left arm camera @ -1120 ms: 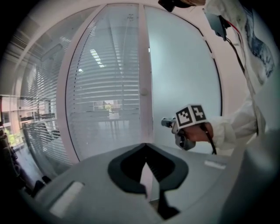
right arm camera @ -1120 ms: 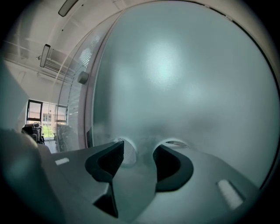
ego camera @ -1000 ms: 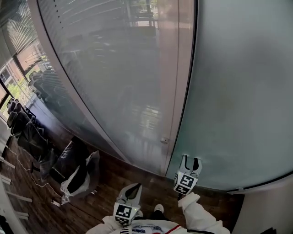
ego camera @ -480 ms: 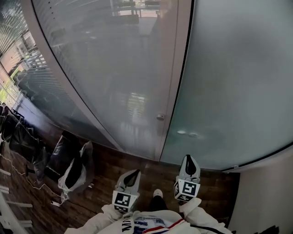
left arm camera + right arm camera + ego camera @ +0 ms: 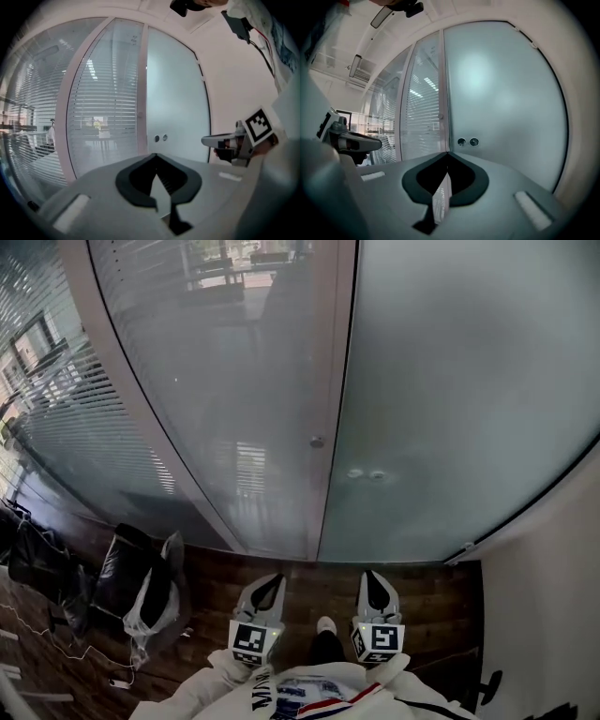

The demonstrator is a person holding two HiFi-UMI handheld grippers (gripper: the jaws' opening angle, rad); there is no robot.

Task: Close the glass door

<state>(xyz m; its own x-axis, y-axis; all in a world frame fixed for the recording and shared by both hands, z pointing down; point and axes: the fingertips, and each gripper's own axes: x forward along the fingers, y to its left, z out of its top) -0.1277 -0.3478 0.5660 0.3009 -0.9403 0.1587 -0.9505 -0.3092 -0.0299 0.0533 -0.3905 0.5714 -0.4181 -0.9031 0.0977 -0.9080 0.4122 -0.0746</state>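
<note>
- Glass door [image 5: 450, 409]: leading edge now against the frame post [image 5: 336, 381]; I judge it closed.
- My right gripper [image 5: 371, 577]: pulled back off the pane, jaws have just been closing together, nothing between.
- My left gripper [image 5: 273, 580]: clamped together, empty, below that post.

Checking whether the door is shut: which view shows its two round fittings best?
The right gripper view: the fittings sit large and head-on by the door edge. The left gripper view shows them smaller and from the side. The head view shows them from steeply above, as two pale spots.
</note>
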